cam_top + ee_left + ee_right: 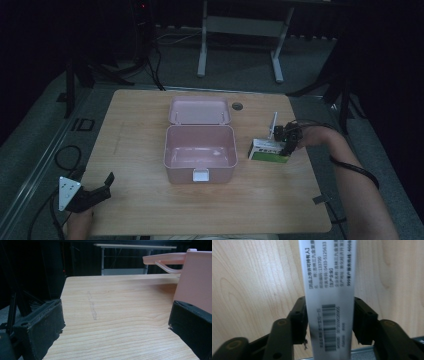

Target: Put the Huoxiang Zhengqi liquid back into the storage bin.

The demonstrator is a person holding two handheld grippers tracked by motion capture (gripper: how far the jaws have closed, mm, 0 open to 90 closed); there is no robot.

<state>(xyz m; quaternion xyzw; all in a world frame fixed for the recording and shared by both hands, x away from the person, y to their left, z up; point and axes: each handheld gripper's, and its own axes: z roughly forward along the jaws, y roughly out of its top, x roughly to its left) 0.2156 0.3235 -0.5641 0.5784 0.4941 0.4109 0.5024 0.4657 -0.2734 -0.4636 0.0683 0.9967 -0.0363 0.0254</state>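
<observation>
A small white and green carton (268,151) lies on the wooden table to the right of a pink box (200,151) whose lid (199,110) is swung open at the back. My right gripper (290,141) is at the carton's right end, shut on it. In the right gripper view its two black jaws press both sides of the carton's white barcode face (329,315). My left gripper (95,192) rests open at the table's front left corner. In the left gripper view its pads (42,327) stand wide apart over bare wood, with the pink box's wall (195,282) at the right.
A thin white stick-like item (273,124) lies just behind the carton. A round cable hole (237,106) sits near the table's back edge. A small metal clip (320,199) lies near the front right corner. Desk legs (202,55) stand on the floor beyond the table.
</observation>
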